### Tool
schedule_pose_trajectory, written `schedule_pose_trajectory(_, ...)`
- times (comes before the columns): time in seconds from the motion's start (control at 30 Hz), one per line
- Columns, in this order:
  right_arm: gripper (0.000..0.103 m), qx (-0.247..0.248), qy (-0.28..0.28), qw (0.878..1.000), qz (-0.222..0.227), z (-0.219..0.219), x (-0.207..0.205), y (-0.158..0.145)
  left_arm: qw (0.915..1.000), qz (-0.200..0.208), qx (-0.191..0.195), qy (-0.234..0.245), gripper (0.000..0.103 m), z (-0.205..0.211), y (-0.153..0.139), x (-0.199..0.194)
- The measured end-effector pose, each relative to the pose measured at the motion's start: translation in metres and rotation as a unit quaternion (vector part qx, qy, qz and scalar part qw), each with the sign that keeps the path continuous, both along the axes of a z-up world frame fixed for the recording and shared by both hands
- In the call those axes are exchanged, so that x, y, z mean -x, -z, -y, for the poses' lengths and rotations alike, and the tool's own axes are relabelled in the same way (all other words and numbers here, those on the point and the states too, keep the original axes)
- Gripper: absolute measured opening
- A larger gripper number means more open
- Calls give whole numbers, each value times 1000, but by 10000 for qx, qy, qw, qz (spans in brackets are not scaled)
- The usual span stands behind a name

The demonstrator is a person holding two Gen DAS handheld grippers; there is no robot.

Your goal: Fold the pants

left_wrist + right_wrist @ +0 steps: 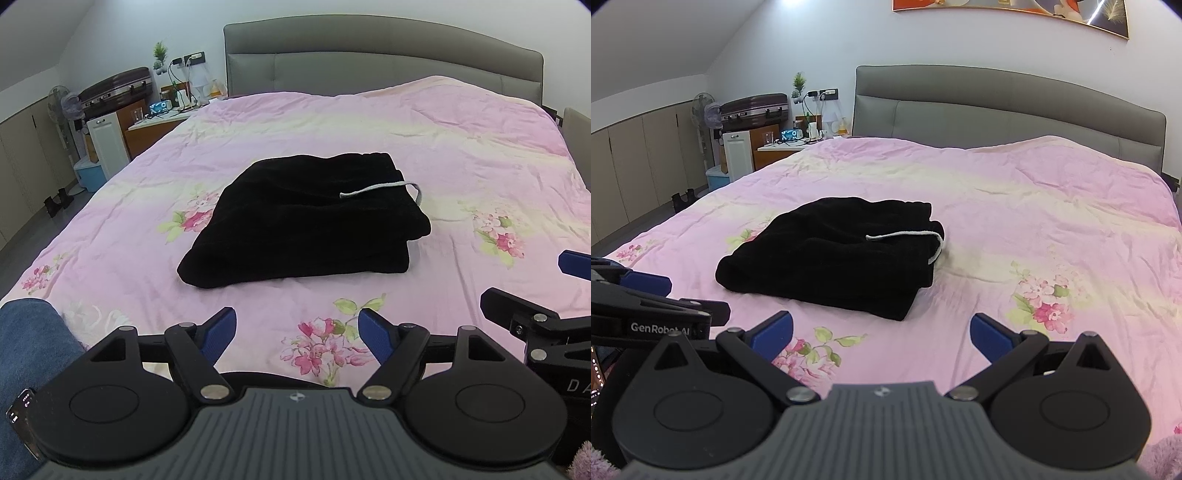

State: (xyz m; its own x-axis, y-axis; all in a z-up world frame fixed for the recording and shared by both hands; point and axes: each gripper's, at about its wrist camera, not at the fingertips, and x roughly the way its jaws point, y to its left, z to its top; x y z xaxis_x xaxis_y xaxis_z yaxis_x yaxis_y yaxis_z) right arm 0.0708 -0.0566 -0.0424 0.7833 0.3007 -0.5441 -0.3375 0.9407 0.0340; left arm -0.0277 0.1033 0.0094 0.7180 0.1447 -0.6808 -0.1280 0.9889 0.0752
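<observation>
The black pants (pixel 299 221) lie folded in a compact stack on the pink floral bedspread (pixel 443 147), with a white drawstring (pixel 384 188) on top. They also show in the right wrist view (pixel 834 254), drawstring (pixel 908 234) on top. My left gripper (pixel 297 332) is open and empty, held back from the pants near the bed's front edge. My right gripper (pixel 881 332) is open and empty, also short of the pants. Each gripper appears at the edge of the other's view: the right one (pixel 546 295) and the left one (pixel 650 295).
A grey headboard (pixel 369 55) stands at the far end. A nightstand (pixel 159 122) with clutter, a suitcase (pixel 114 86), a fan (pixel 62 103) and cabinets lie off the bed's left side. A denim-clad leg (pixel 29 343) is at the left.
</observation>
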Motion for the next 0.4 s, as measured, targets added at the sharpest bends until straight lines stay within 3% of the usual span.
schedule_pose_trajectory(0.4,98,-63,15,10000,-8,2,1,1,9999,80,-99,60,88,7,-1,1)
